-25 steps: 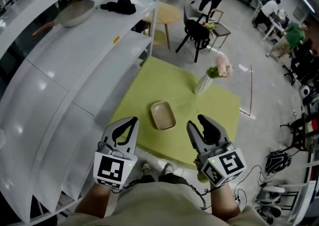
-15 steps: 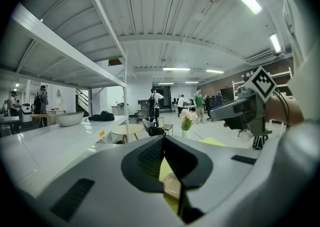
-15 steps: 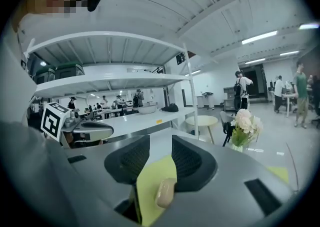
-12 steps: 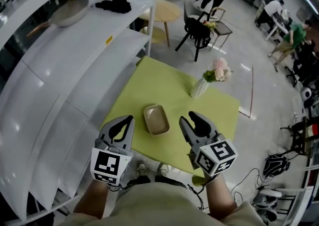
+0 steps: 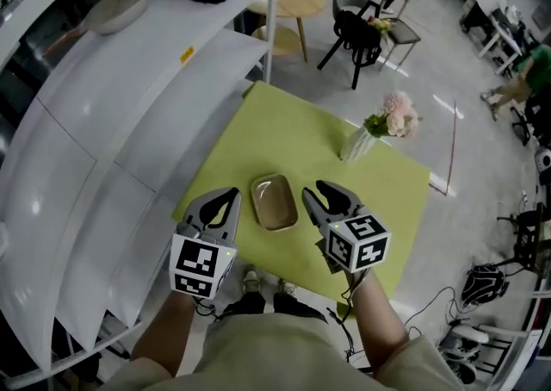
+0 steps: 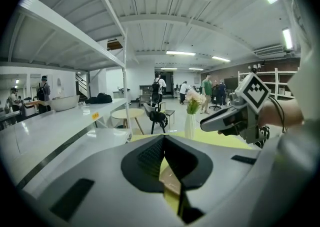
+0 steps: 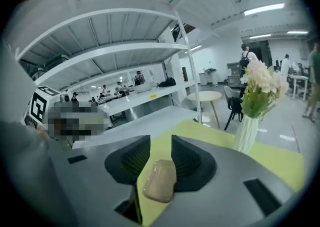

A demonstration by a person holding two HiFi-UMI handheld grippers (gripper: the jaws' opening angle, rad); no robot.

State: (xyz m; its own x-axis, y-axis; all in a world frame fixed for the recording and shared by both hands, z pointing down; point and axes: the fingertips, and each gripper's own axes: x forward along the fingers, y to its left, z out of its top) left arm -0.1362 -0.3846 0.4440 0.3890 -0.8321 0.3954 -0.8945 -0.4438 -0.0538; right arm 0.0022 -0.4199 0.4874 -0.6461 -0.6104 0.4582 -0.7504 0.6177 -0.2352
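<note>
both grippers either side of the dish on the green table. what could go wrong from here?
1. The left gripper has its jaws together at the tips, so it may shove the dish rather than take its rim.
2. The dish lies toward the table's near edge; a push toward the person may slide it off.
3. The tall, narrow vase stands beyond the right gripper, whose jaws are apart; a forward sweep may tip it.

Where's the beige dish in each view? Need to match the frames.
Head view: beige dish at centre, on the green table.
Left gripper view: beige dish, a sliver low at centre, seen past the jaws.
Right gripper view: beige dish low centre, past the jaws.
Shared landmark: flower vase.
</note>
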